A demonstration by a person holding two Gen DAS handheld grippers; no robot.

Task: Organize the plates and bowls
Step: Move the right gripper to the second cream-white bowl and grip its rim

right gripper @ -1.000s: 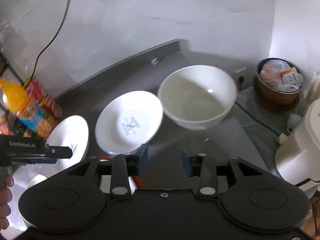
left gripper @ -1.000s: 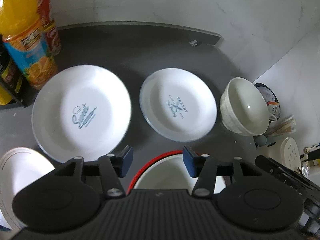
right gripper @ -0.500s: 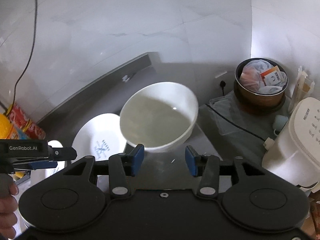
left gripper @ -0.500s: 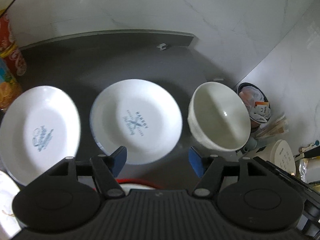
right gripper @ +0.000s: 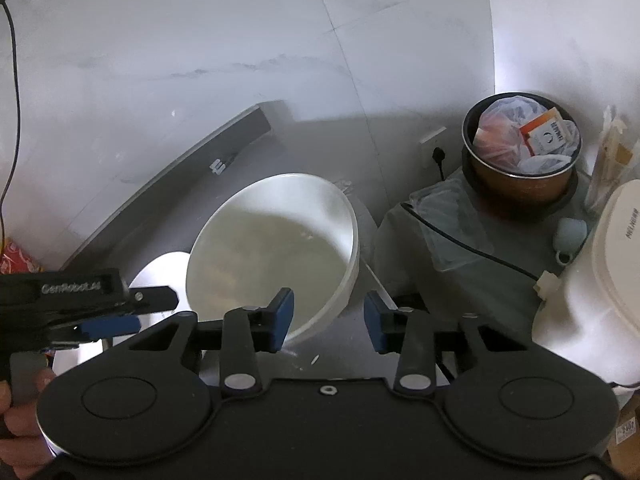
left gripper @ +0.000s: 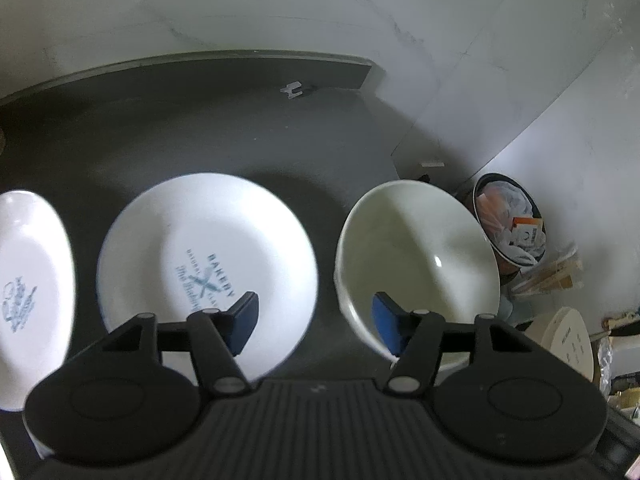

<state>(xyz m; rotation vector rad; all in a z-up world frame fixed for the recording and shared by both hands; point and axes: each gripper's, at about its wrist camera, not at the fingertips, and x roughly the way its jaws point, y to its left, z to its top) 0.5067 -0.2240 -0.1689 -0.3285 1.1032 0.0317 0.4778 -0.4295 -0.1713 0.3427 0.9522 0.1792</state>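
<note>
Ahead of the right gripper (right gripper: 326,320), whose empty jaws were spread to straddle its near rim, the bowl (right gripper: 272,252) was seen beside the bakery plate (left gripper: 206,264); the left gripper (left gripper: 316,320) was likewise held agape.

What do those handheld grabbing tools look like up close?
Each tool is matte black plastic: a ribbed body, two round housings and two hinged fingers with silver rivets, tipped with blue pads. The left tool and right tool match. Seen from the right wrist camera, the left one carries white "GenRobot.AI" lettering.
</note>
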